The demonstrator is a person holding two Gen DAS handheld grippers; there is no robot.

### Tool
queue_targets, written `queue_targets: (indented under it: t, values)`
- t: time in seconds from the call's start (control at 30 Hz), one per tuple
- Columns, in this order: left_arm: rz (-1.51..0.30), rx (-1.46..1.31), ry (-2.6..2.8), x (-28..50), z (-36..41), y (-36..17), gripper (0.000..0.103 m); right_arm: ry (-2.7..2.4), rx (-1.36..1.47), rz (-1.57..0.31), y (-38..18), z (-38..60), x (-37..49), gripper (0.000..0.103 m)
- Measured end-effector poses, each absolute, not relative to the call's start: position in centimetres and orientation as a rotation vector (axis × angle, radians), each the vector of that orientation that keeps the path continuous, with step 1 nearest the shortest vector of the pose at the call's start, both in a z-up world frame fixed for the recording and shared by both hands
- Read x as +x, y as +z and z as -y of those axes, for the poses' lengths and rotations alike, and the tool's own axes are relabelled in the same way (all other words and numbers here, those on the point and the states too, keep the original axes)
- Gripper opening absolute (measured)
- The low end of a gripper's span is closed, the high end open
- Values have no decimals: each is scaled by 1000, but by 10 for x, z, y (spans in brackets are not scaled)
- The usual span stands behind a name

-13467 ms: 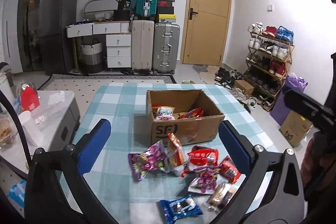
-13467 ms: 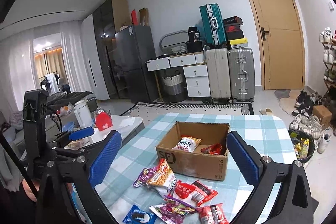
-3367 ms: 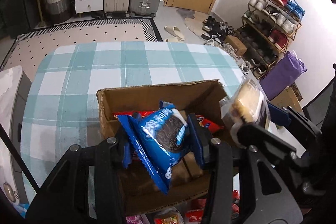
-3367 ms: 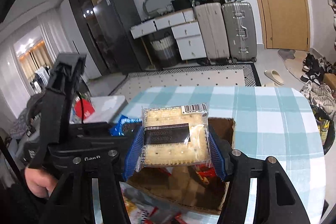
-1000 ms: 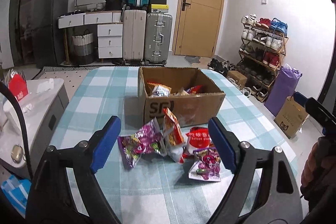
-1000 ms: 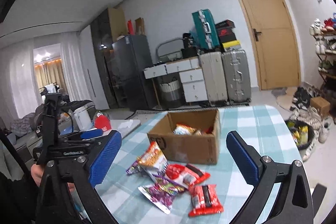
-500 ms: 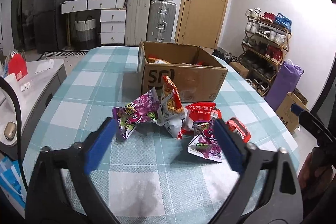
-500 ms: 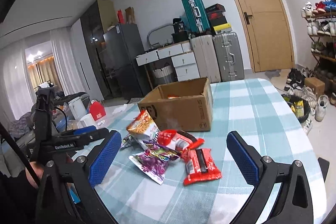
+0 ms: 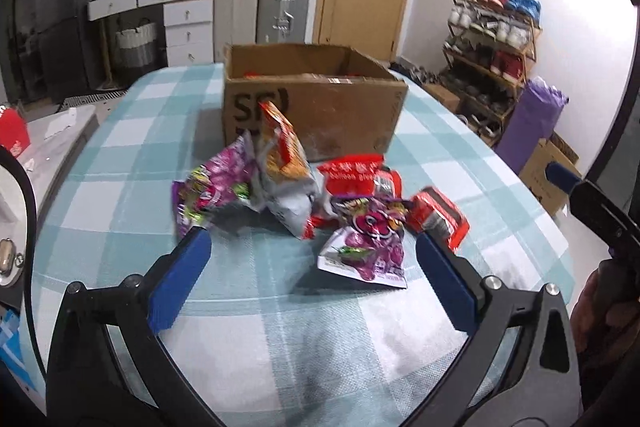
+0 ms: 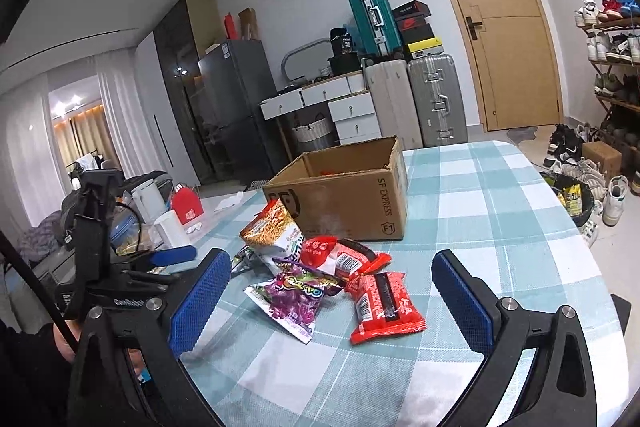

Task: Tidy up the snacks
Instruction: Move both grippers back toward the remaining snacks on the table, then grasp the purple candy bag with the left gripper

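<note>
An open cardboard box point(image 9: 312, 107) stands on the checked tablecloth point(image 9: 280, 327); it also shows in the right wrist view point(image 10: 344, 199). Several snack packets lie in front of it: a purple packet point(image 9: 368, 247) point(image 10: 296, 295), a second purple packet point(image 9: 212, 187), an orange-white packet point(image 9: 284, 163) point(image 10: 272, 227), a red packet point(image 9: 356, 175) point(image 10: 340, 251) and a red bar point(image 9: 438, 213) point(image 10: 380, 303). My left gripper point(image 9: 312, 267) is open and empty, low over the table just before the purple packet. My right gripper point(image 10: 332, 291) is open and empty, near the red bar.
Suitcases point(image 10: 416, 103) and white drawers point(image 10: 352, 115) stand by the back wall next to a wooden door point(image 10: 504, 27). A shoe rack point(image 9: 492, 39) is at the right. A low white side table point(image 10: 168, 223) with clutter stands left of the table.
Both grippers have dropped lower and moved closer to the snack pile. Both stay open and empty. Earlier, a blue cookie packet and a cracker packet were carried over the box.
</note>
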State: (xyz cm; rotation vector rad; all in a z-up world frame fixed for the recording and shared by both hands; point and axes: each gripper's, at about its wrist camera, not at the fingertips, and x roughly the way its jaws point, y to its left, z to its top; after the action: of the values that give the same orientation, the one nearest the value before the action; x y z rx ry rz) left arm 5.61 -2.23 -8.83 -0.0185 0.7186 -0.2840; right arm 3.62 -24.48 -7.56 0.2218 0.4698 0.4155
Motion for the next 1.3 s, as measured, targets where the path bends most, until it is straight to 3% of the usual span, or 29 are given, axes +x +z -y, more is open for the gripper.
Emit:
queue_targets:
  t: [0.73,0.9,0.97,1.3]
  values:
    - [-964,-179,-373,141,76,-156,101,416,297,-562,-113,256,55,102]
    - [-1001,-256,-402,156,68,-166,71,416,307,-568,-115,258,56,102]
    - [-1011,-283,-411,162,67,-172,49,415,302,-566,-115,258,56,102]
    - [-1014,-285,-424,166,67,-182,42,421,290,-567,-113,253,54,102]
